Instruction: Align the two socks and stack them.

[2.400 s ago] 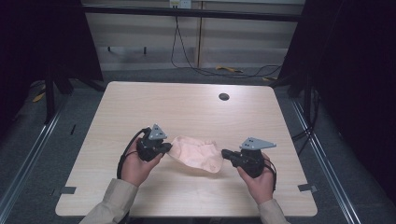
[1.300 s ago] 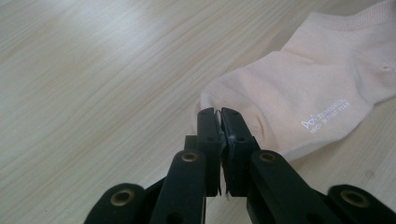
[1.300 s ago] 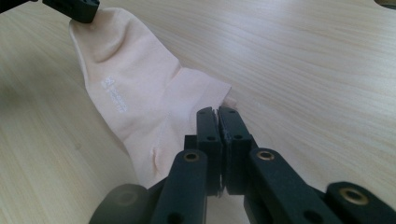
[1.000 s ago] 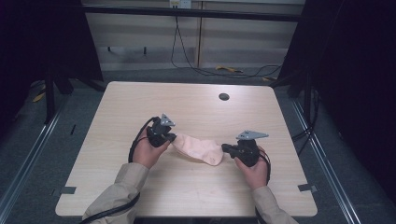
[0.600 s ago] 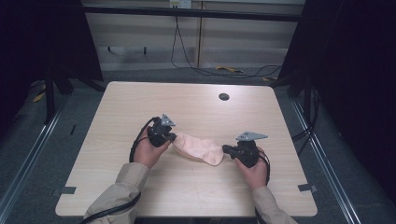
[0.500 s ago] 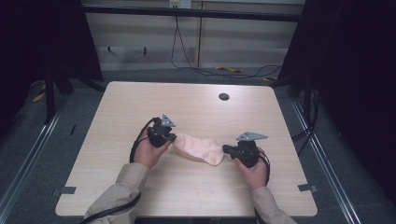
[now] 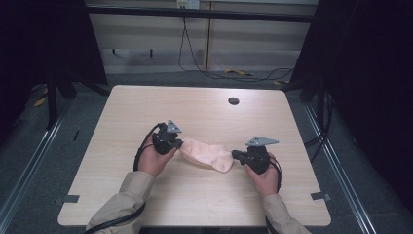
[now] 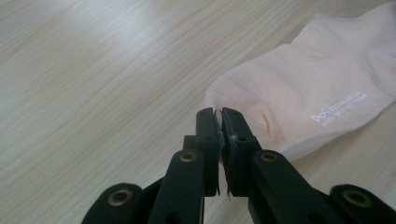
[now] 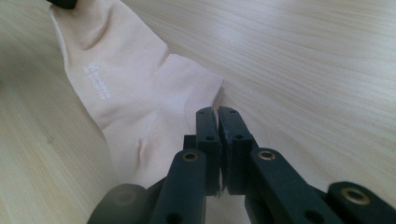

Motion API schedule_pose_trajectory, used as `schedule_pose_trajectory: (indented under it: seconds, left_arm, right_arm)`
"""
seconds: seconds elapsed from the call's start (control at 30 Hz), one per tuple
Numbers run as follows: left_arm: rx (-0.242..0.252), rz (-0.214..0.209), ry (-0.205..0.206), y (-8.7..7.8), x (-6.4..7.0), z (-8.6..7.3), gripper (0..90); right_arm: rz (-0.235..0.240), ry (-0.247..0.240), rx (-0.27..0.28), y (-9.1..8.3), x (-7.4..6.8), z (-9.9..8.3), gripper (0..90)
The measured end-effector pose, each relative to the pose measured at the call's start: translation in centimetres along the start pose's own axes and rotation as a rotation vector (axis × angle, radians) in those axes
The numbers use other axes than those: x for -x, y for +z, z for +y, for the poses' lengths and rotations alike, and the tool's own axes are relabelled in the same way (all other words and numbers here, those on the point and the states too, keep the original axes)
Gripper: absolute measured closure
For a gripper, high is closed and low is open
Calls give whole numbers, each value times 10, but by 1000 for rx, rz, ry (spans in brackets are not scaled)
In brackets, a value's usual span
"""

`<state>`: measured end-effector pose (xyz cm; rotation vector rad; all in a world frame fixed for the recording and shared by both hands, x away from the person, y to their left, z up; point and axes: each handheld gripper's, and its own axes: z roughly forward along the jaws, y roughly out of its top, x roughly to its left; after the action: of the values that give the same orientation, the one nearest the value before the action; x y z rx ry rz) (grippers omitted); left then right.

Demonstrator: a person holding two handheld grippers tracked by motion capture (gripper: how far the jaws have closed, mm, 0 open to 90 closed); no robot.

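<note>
A pale peach sock [image 7: 207, 154] with small white lettering lies stretched flat on the light wooden table [image 7: 204, 107], between my two grippers. My left gripper [image 7: 177, 145] is shut on the sock's left end; in the left gripper view its jaws [image 8: 218, 115] pinch the rounded edge of the sock [image 8: 303, 88]. My right gripper [image 7: 235, 155] is shut on the sock's right end. In the right gripper view its closed jaws [image 9: 217, 114] bite the hem of the sock [image 9: 130, 88]. A hand holds each gripper.
A small dark round hole [image 7: 233, 101] sits in the tabletop near the far edge. Bare wood surrounds the sock on all sides. Black frame posts and floor cables [image 7: 214, 73] lie beyond the table's far edge.
Since 2.4 s ago both grippers moved away from the person and apart, pulling the bunched sock out long and narrow. Over the last second almost nothing has moved.
</note>
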<state>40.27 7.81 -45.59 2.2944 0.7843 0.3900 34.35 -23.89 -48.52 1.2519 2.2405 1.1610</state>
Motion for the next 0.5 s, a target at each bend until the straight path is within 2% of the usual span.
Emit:
schedule_pose_trajectory:
  seconds: [0.3,0.5]
  left_arm:
    - [-16,3,8,5,2,-3,861]
    - [-14,6,5,3,3,-5,858]
  right_arm:
    - [-7,1,-25,7,2,-8,869]
    - [-3,-8,-18,7,2,-8,865]
